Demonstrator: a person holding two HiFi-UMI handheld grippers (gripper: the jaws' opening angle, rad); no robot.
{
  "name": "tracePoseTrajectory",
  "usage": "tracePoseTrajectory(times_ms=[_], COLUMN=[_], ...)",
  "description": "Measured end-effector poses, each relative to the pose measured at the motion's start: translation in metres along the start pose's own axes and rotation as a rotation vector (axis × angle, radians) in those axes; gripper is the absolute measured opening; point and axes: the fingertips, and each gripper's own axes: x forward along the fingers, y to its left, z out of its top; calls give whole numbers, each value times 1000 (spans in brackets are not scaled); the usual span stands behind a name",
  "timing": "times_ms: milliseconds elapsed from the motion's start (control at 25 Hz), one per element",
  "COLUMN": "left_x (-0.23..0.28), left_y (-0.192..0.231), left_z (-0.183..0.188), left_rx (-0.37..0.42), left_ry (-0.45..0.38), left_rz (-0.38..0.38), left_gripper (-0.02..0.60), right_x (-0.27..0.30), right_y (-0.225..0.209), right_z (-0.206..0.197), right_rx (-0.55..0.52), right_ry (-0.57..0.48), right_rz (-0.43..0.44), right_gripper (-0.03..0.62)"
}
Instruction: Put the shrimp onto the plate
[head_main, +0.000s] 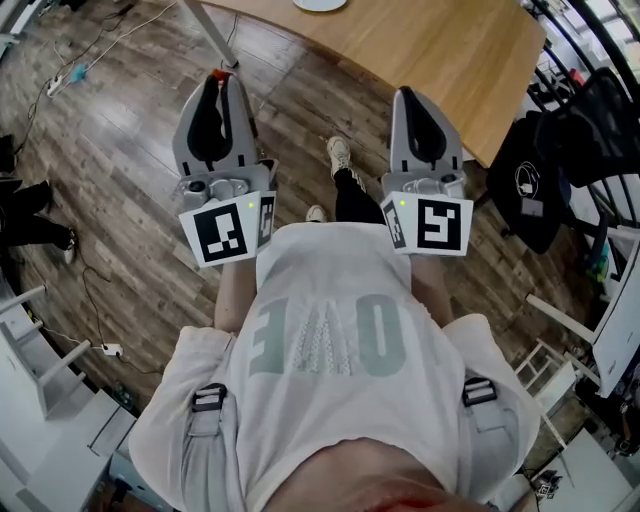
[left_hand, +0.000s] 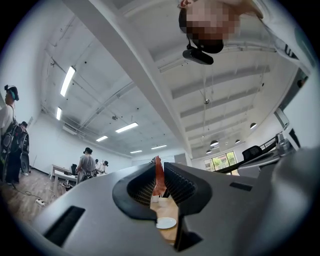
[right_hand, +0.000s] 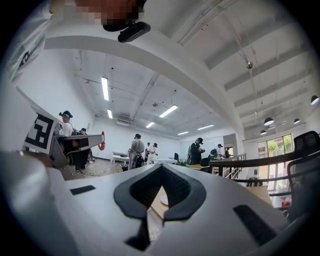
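- Red-orange shrimp (left_hand: 159, 177) stands upright as a thin strip, pinched between the jaws of the left gripper (left_hand: 159, 169). The ribbed pads press on it from both sides, and its upper end pokes just past the jaw tips.
- In the head view the same red bit shows at the tip of the left gripper (head_main: 222, 76), held out over the wooden floor (head_main: 120, 180), well short of the bench.
- White plate (left_hand: 166, 223) lies beyond and below the left jaws, seen through the gap under the shrimp. It rests on the light wood bench (left_hand: 170, 207), and the part of it that shows is plain white.
- From the head camera, only an edge of the plate (head_main: 320, 4) shows at the top of the frame. It sits on the bench (head_main: 430, 50), ahead of both pairs of jaws and roughly between their lines.
- The right gripper (right_hand: 160, 167) has its jaws closed tip to tip, with no object between the pads.
- Through the opening below the right jaws, a slice of the plate (right_hand: 164, 200) and the bench (right_hand: 156, 204) appears ahead.
- The right gripper (head_main: 406, 94) is held level with the left one, its tips close to the near edge of the bench.
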Motion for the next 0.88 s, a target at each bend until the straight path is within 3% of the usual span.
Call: tracePoseTrajectory(times_ms=[880], left_x=[175], left_y=[19], left_z=[-90], left_rx=[28], left_ry=[70], left_rz=[94], left_gripper=[57], right_x=[197], right_y=[-87], right_z=[-42], right_rx=[106], right_ry=[14], right_rz=[121], right_gripper=[18])
